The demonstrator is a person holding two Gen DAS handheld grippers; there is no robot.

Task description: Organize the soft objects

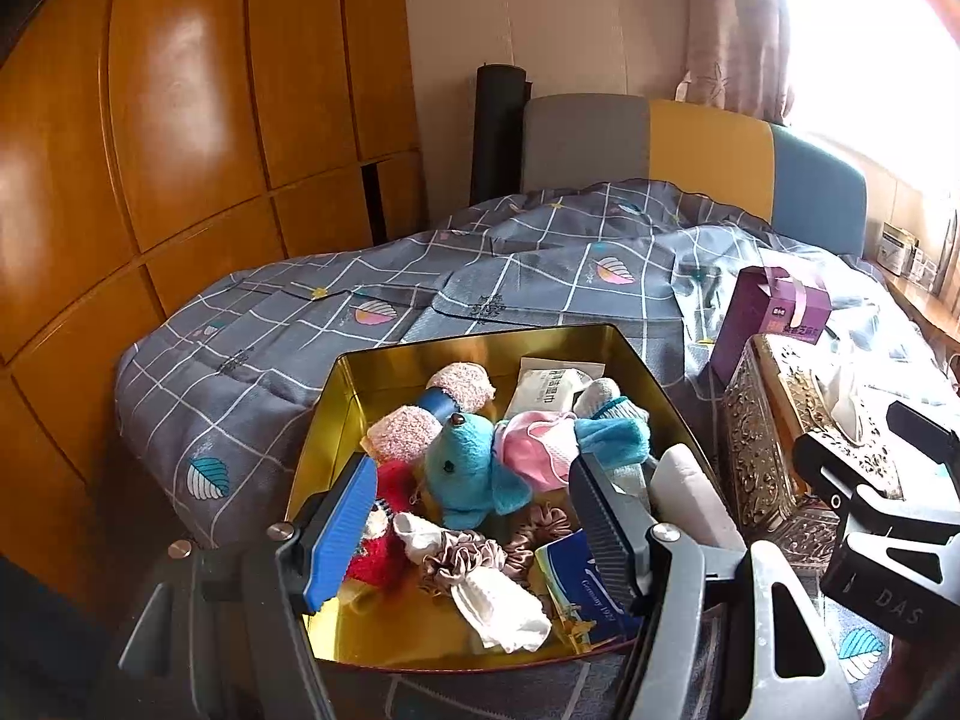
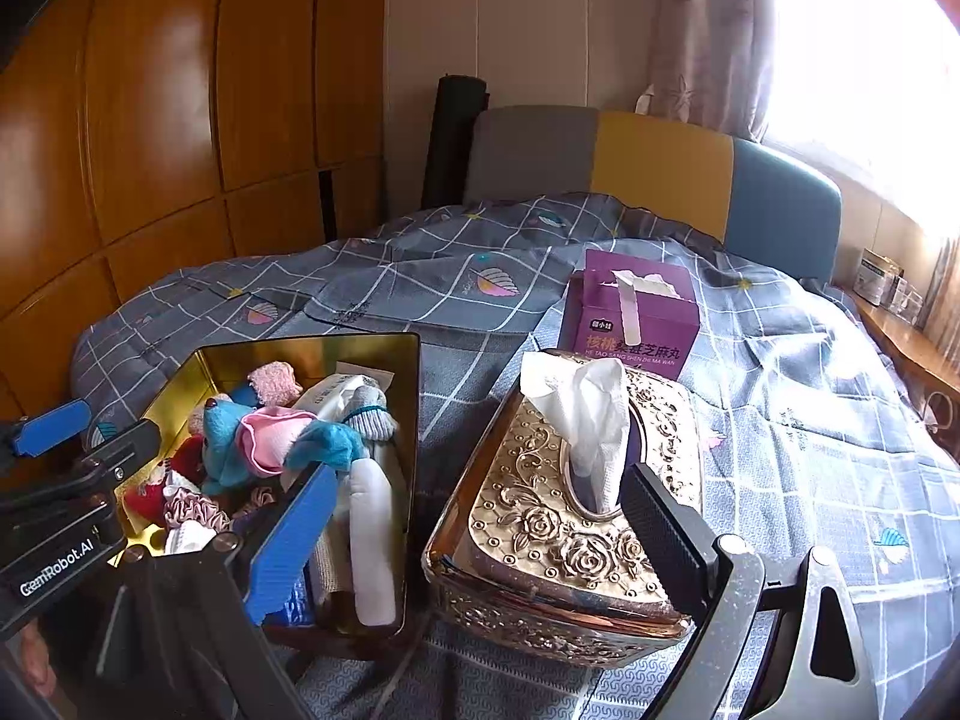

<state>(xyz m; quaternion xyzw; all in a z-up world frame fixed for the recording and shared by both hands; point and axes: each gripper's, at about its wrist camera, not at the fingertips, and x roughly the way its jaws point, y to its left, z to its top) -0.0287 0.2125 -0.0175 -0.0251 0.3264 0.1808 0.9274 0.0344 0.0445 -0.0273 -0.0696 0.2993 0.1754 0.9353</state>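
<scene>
A golden tin (image 1: 480,339) on the bed holds soft things. Among them are a blue plush elephant (image 1: 468,468), pink fuzzy socks (image 1: 402,435), a pink mask (image 1: 534,450), satin scrunchies (image 1: 462,552), a white cloth (image 1: 498,600) and a red fuzzy piece (image 1: 390,486). My left gripper (image 1: 468,525) hovers open over the tin's near half, touching nothing. In the right wrist view the tin (image 2: 312,342) is at the left. My right gripper (image 2: 480,540) stands wide open there, one finger over the tin's right side, the other over the ornate tissue box (image 2: 558,516).
A purple carton (image 2: 636,312) stands behind the tissue box on the grey checked bedspread (image 2: 810,420). A wooden wardrobe (image 1: 180,120) lines the left side, the headboard (image 2: 660,162) is at the back, and a wooden ledge (image 2: 912,348) runs along the right.
</scene>
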